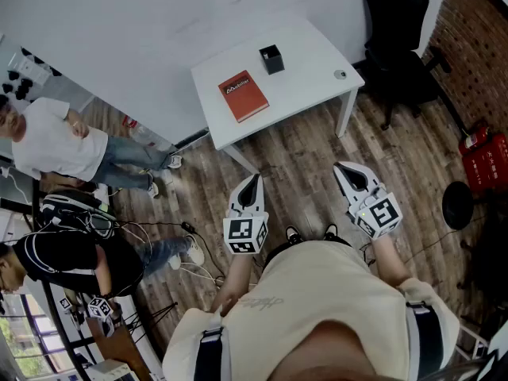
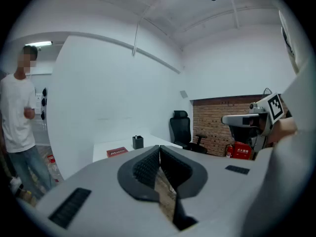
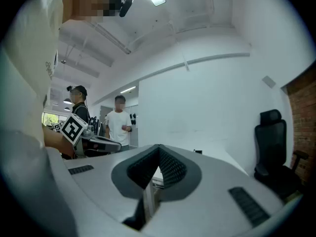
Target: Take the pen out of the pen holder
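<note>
A black pen holder (image 1: pixel 271 59) stands near the far edge of a white table (image 1: pixel 305 82), beside a red book (image 1: pixel 243 95). Any pen in it is too small to make out. Both grippers hang over the wooden floor, well short of the table. The left gripper (image 1: pixel 255 178) and the right gripper (image 1: pixel 340 167) point towards it, jaws shut and empty. In the left gripper view the shut left gripper (image 2: pixel 159 147) aims at the distant pen holder (image 2: pixel 138 142) and book (image 2: pixel 117 152). In the right gripper view the right gripper (image 3: pixel 159 147) has its jaws together with nothing between them.
A black office chair (image 1: pixel 397 30) stands right of the table, by a brick wall. A red fire-extinguisher box (image 1: pixel 486 153) and a round black stool (image 1: pixel 460 205) sit at the right. Two people (image 1: pixel 55 141) (image 1: pixel 71 260) and floor cables (image 1: pixel 182 248) are at the left.
</note>
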Motion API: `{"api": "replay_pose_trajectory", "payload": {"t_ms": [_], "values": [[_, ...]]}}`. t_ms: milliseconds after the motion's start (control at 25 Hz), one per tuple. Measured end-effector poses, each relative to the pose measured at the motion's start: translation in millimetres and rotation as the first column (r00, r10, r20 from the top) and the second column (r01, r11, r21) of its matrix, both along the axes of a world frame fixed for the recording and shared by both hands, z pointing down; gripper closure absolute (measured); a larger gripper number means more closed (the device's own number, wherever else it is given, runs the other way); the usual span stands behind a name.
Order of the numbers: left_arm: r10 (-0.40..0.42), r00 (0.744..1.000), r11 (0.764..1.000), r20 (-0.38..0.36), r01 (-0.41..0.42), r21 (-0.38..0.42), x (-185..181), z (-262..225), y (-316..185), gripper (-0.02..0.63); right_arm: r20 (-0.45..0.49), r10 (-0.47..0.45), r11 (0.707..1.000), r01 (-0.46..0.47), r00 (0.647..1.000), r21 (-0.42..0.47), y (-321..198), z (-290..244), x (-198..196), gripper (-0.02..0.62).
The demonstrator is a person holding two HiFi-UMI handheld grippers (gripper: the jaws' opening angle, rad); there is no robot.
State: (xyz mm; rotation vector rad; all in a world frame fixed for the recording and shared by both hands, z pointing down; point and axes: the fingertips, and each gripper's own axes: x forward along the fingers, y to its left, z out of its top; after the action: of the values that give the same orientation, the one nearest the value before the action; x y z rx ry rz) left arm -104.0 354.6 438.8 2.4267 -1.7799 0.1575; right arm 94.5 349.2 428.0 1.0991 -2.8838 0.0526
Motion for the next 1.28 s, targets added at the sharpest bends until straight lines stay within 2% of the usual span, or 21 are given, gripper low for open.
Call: {"api": "replay_pose_trajectory", "payload": {"t_ms": [400,600,640,680,720,880,1080,1280], "values": [[-0.002,1.0,1.0,-0.002,0.002,0.017,-5.7,-0.5,-0.4,0.588,-0.014,-0.006,0.998,0.006,1.0,0.056,1.1,-10.6,-5.6,0.588],[0.017,1.0,0.999,-0.001,-0.017,0.044,-8.0,-4.3,-5.9,0.583,-0.02,-0.014,0.999,0.015,1.0,0.045,-3.2,-11.0,-13.3,0.588],[0.021,1.0,0.998,-0.003,-0.021,0.051,-8.1,-5.8,-7.2,0.561,-0.021,-0.014,0.999,0.015,1.0,0.044,-3.6,-10.8,-13.9,0.588],[0.028,1.0,0.998,-0.008,-0.028,0.052,-7.6,-6.2,-8.8,0.423,-0.023,-0.015,0.999,0.015,1.0,0.042,-3.8,-10.3,-14.3,0.588],[0.039,0.999,0.998,-0.013,-0.038,0.047,-6.4,-5.8,-10.2,0.368,-0.026,-0.015,0.999,0.016,1.0,0.038,-4.1,-9.3,-14.4,0.588],[0.077,0.997,0.996,-0.006,-0.077,0.049,0.0,-5.5,-11.2,0.368,-0.033,-0.009,1.0,0.01,0.999,0.02,-6.1,-4.3,-15.9,0.588],[0.086,0.996,0.994,-0.024,-0.084,0.067,-8.9,-6.5,-18.3,0.37,-0.032,0.003,1.0,-0.003,0.999,0.008,-16.3,-1.3,-27.0,0.588],[0.1,0.993,0.995,-0.057,-0.098,0.034,-21.7,8.7,-24.8,0.37,-0.066,0.034,0.999,-0.035,0.997,-0.018,-18.8,3.2,-37.7,0.588]]}}
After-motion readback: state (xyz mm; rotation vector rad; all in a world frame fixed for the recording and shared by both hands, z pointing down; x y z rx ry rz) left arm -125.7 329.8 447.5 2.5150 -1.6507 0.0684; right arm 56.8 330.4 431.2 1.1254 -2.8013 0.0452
